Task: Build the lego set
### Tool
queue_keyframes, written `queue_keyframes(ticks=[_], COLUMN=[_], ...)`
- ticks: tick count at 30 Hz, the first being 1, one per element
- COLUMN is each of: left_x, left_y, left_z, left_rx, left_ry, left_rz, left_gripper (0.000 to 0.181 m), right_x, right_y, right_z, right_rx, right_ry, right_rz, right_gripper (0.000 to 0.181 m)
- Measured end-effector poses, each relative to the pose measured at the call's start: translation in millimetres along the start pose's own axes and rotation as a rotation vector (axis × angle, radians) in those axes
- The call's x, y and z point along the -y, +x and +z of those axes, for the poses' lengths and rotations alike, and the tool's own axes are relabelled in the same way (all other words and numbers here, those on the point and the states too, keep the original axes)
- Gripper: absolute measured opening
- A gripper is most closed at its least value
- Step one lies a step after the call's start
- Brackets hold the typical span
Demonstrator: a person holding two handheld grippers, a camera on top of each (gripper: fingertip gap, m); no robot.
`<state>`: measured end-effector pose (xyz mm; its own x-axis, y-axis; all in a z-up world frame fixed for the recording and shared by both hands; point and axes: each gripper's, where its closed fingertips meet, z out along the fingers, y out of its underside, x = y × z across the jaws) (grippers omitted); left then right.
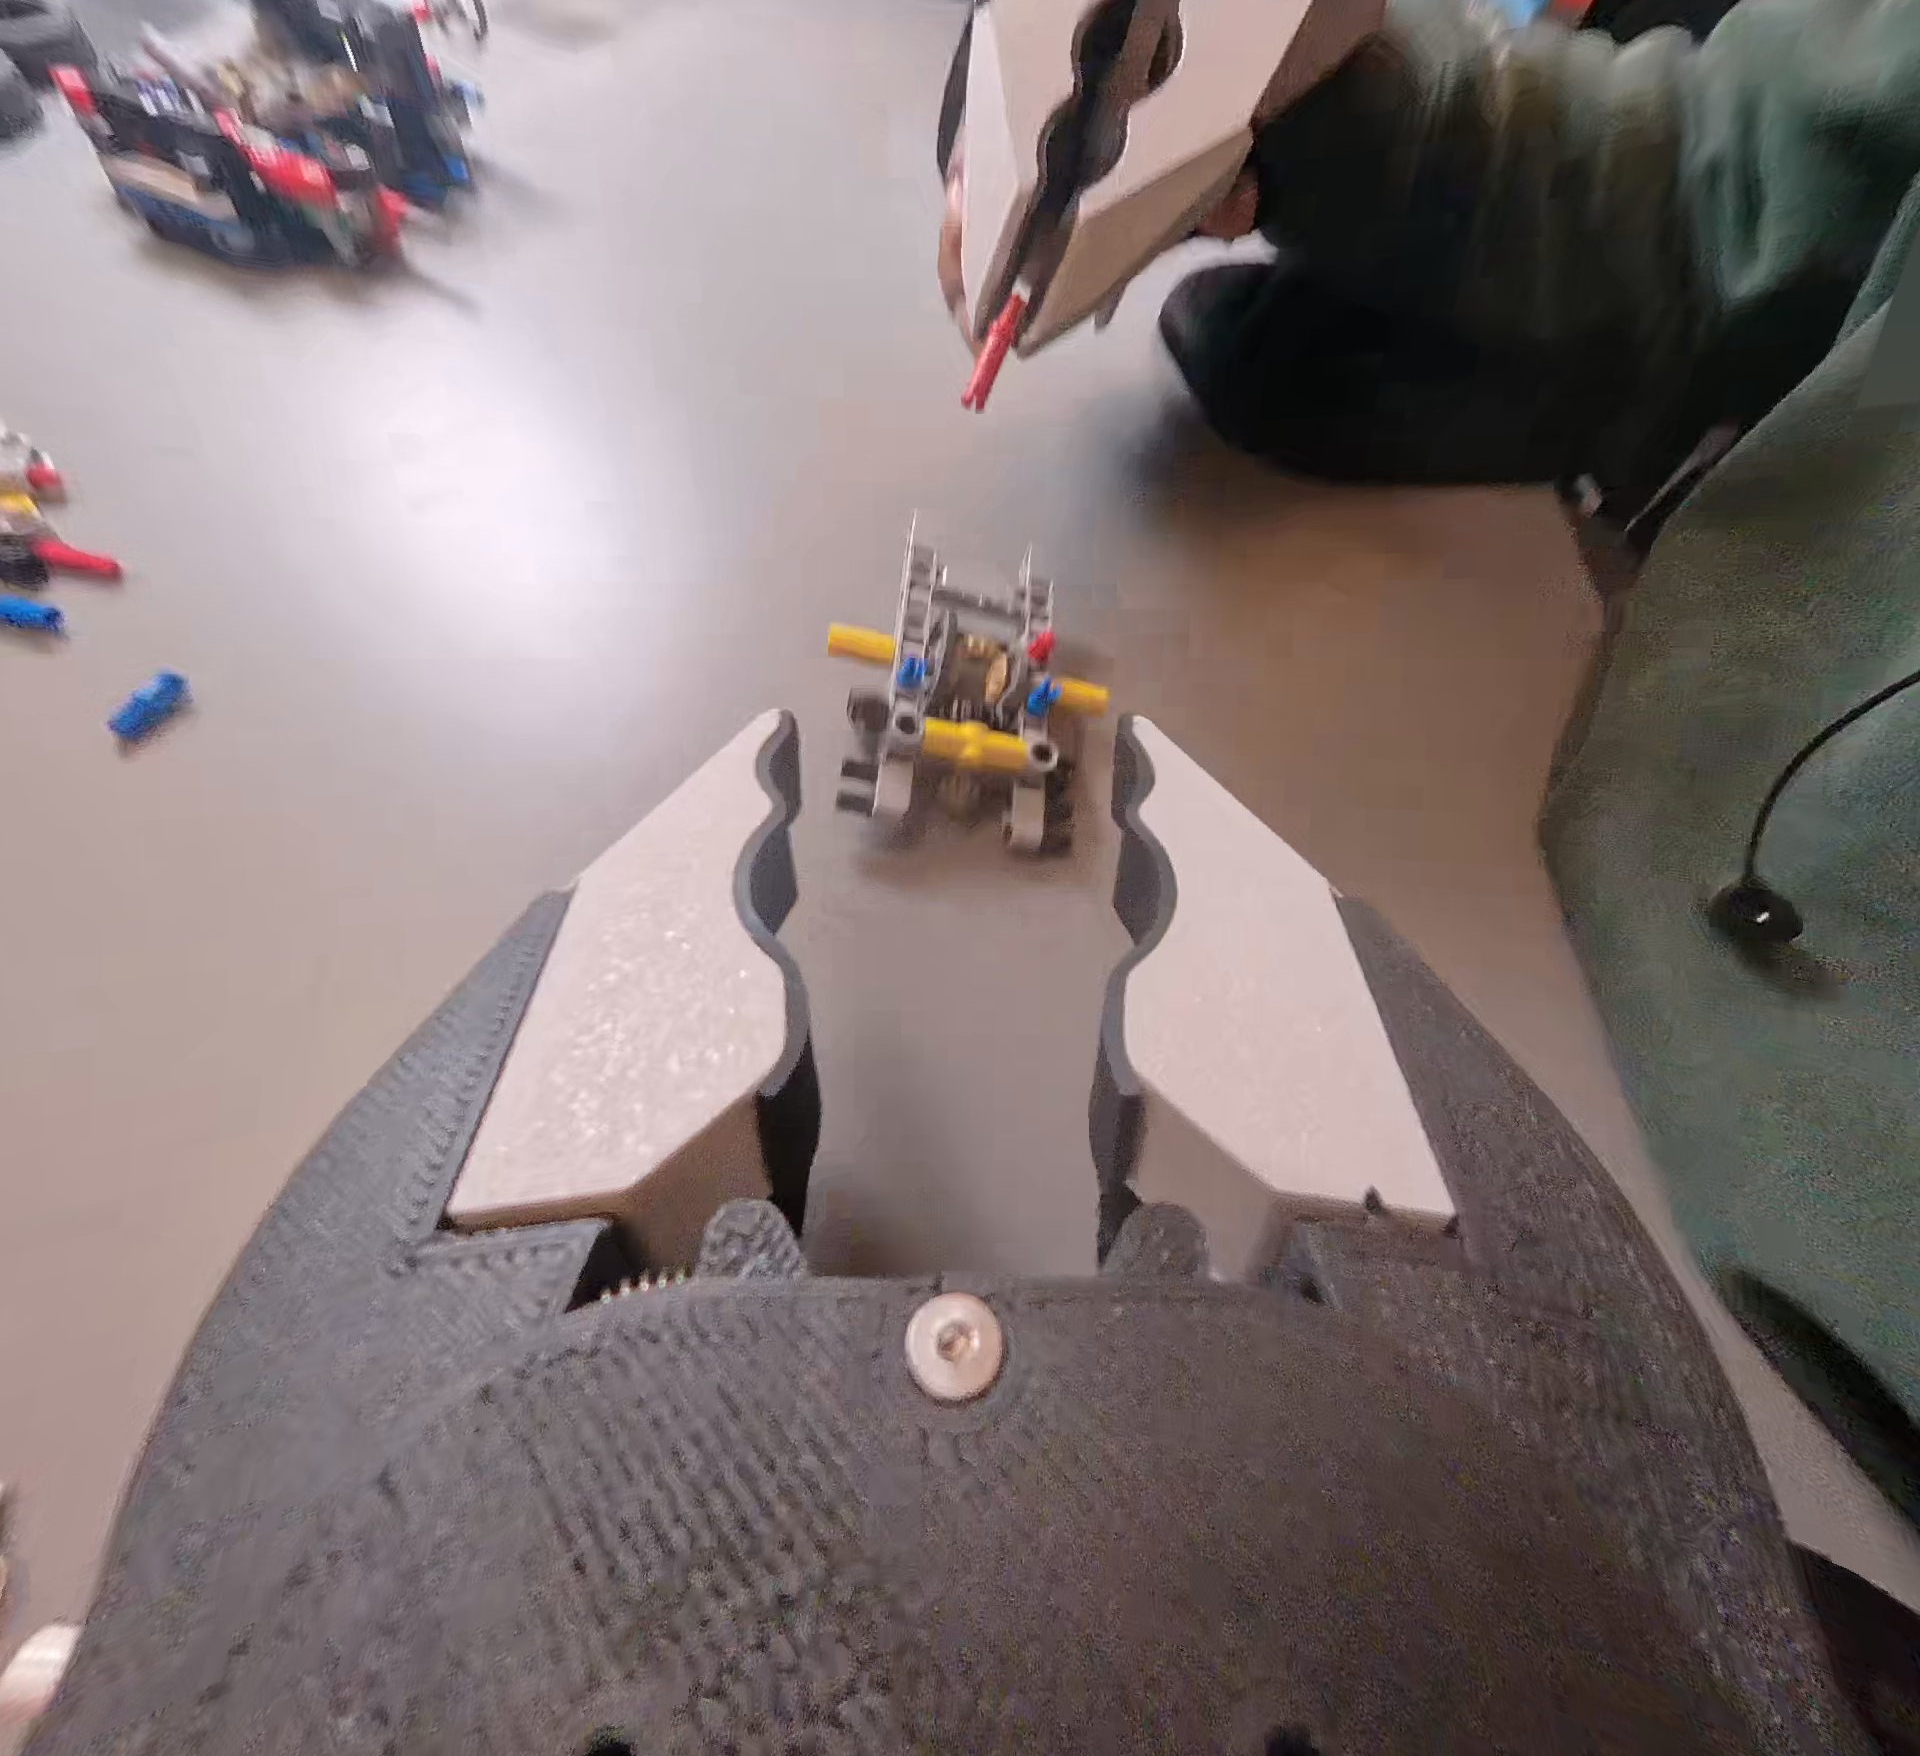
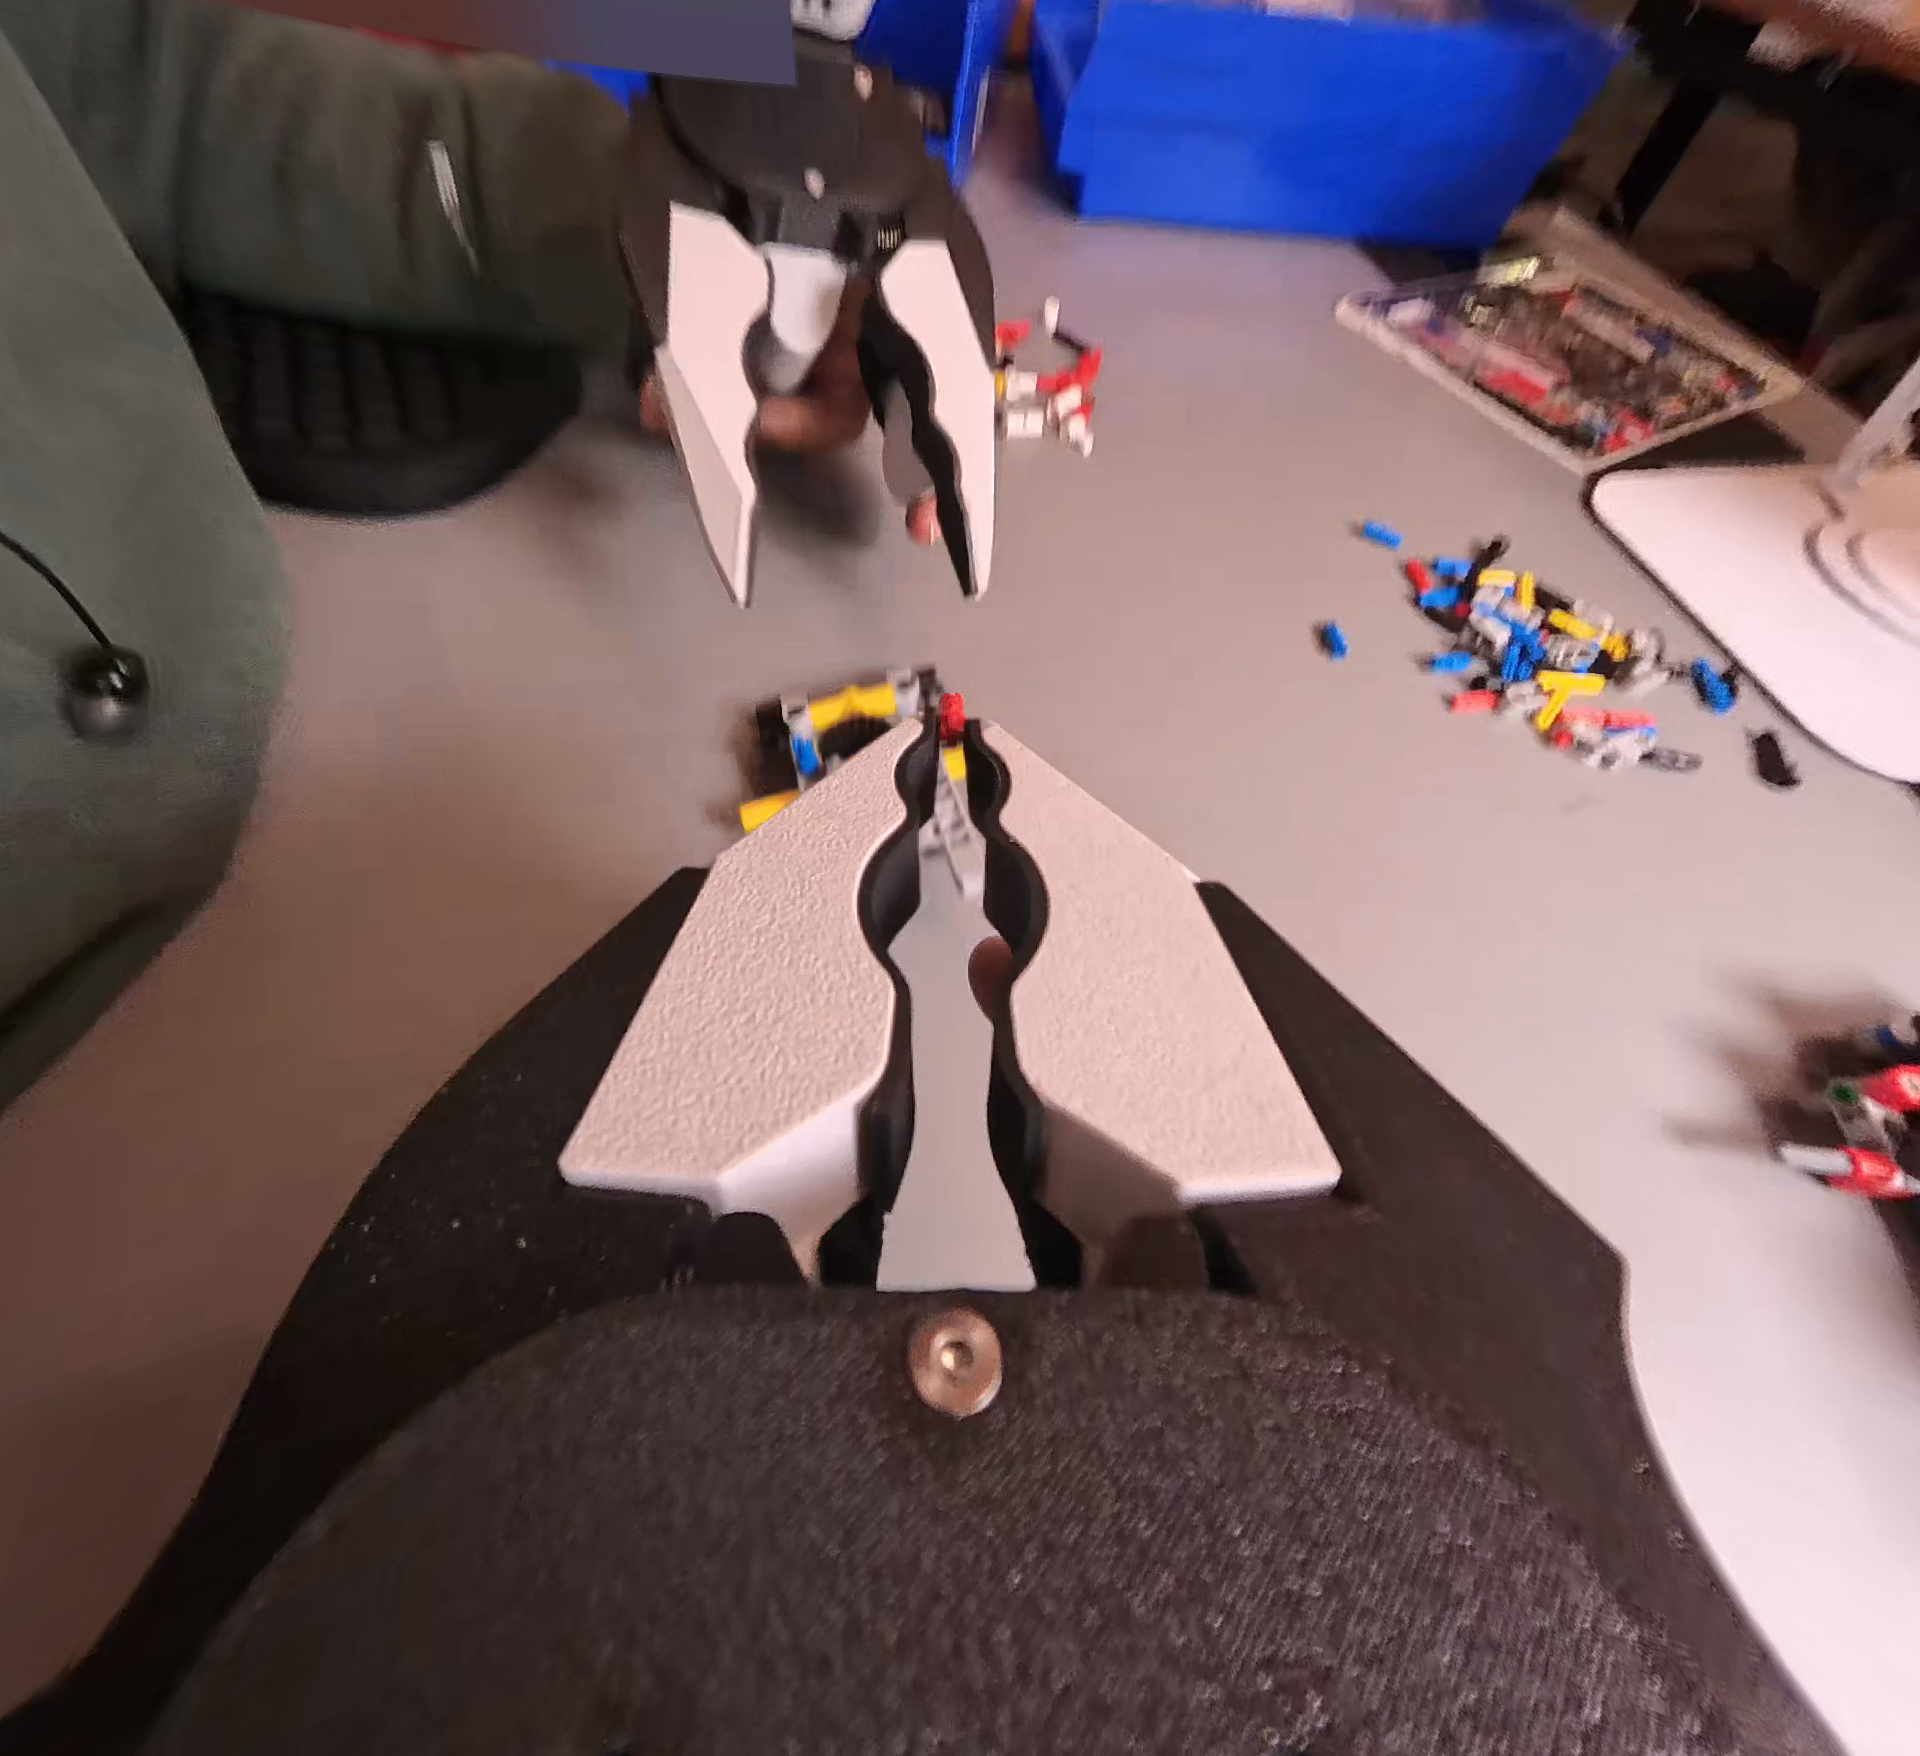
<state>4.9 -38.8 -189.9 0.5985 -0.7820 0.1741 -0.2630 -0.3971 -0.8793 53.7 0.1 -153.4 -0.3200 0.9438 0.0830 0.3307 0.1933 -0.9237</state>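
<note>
Overhead, right gripper (image 1: 995,333) pinches red pin (image 1: 989,364); left gripper (image 1: 954,750) gapes.

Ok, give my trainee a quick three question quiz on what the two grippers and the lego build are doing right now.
1. True or false: the left gripper is shut on the grey and yellow lego assembly.
2. What does the right gripper hold? A) a blue pin B) a red pin C) a yellow axle
3. Fill in: the assembly rests on the ____.

Key:
1. False. The left gripper is open and empty, its fingertips just short of the assembly.
2. B. The red pin sticks out of its tips, in the air above the assembly.
3. Table.
</note>
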Motion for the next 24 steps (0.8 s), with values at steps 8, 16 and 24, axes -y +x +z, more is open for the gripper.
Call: queue_keyframes(ticks=[8,16,24], left_x=[-26.2,-28.3,-22.9], left_y=[1.4,0.5,4.4], left_z=[21.0,27.7,28.7], left_rx=[0.033,0.064,0.047], left_ry=[-0.190,-0.224,-0.192], left_rz=[0.103,0.175,0.184], left_gripper=[0.069,0.062,0.061], right_x=[-34.8,-51.0,-44.4], right_y=[-7.4,-0.2,-2.3], right_z=[13.8,16.3,15.3], right_rx=[0.035,0.011,0.031], right_ry=[-0.181,-0.247,-0.218], right_rz=[-0.029,0.009,0.028], right_gripper=[0.003,0.003,0.003])
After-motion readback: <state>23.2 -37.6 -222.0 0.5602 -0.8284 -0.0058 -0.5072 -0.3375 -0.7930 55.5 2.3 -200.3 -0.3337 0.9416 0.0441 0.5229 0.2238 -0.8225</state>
